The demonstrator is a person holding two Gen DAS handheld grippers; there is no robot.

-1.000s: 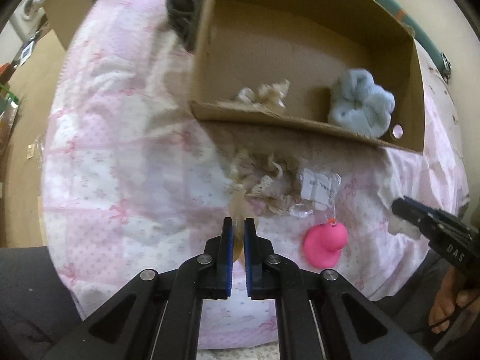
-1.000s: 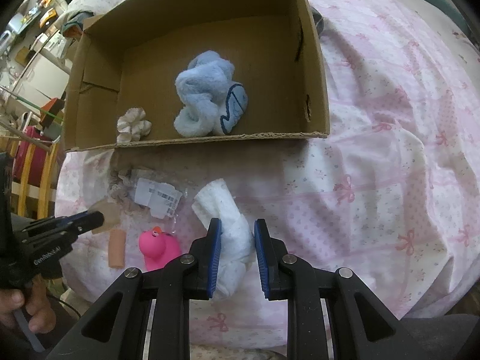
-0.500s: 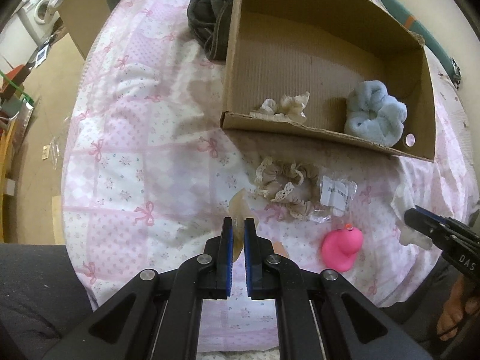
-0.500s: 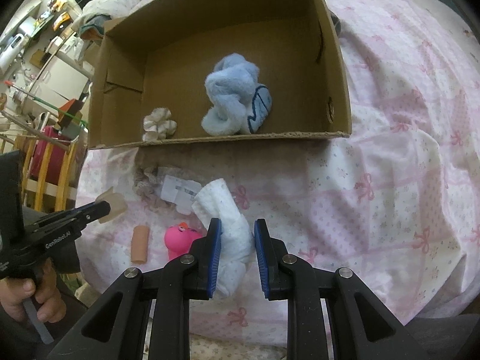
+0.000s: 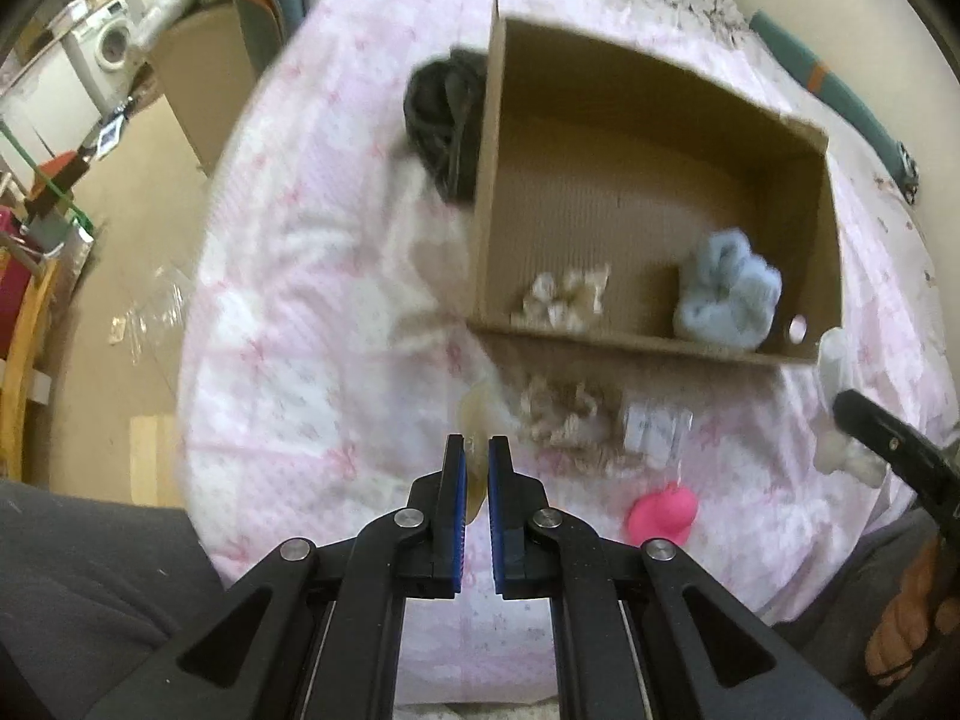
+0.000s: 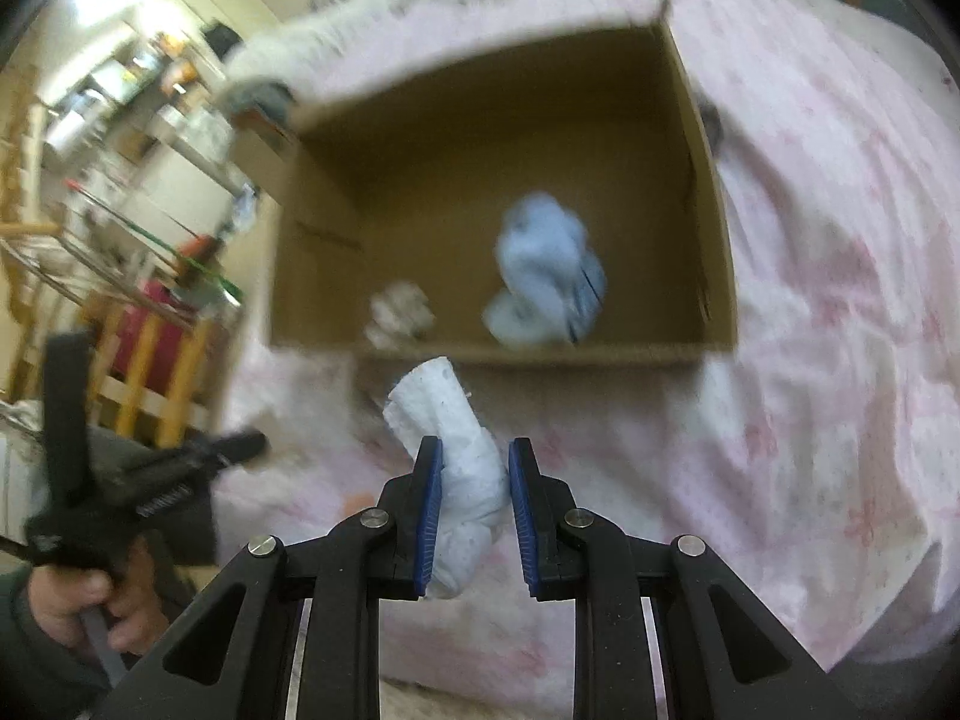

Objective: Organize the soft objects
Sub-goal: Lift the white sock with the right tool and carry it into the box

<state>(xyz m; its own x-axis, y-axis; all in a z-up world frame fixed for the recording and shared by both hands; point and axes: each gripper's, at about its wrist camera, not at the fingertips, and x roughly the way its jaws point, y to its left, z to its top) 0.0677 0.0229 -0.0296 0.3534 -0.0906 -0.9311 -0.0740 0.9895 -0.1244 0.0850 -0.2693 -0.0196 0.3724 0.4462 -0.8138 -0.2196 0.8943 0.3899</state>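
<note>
Pink-and-white patterned bedspread [image 5: 312, 324] underneath everything, with a washing machine [image 5: 114, 42] far left in the background of the left wrist view.

Left wrist view, left to right: dark bundled cloth [image 5: 441, 120] lying against the outer left wall of the cardboard box [image 5: 654, 342]. Left gripper [image 5: 474, 468] at near centre, fingers narrow, pinched on a thin pale beige soft piece [image 5: 474, 420] that sticks out beyond the tips. Inside the box, near its front wall, a cream lace scrunchie [image 5: 564, 300] at left and a fluffy light-blue sock bundle [image 5: 726, 294] at right, well apart. Outside, just in front of the box, another beige lace scrunchie [image 5: 564, 414] on the bedspread, touching a clear packet with a white label [image 5: 654, 426] to its right. Nearer and right of that, a pink rubber duck [image 5: 663, 516]. Far right, the black tip of the right gripper [image 5: 864, 420] with white cloth [image 5: 834, 360] around it.

Right wrist view, blurred, left to right: left gripper [image 6: 240, 447] in a hand [image 6: 84, 606] at the left edge. Box [image 6: 708, 180] ahead, holding the cream scrunchie [image 6: 399, 315] and blue bundle [image 6: 546, 276]. Right gripper [image 6: 474, 468] at near centre, fingers narrowed around a rolled white sock [image 6: 456, 462], held off the bedspread [image 6: 840, 360] and poking out toward the box's front wall.
</note>
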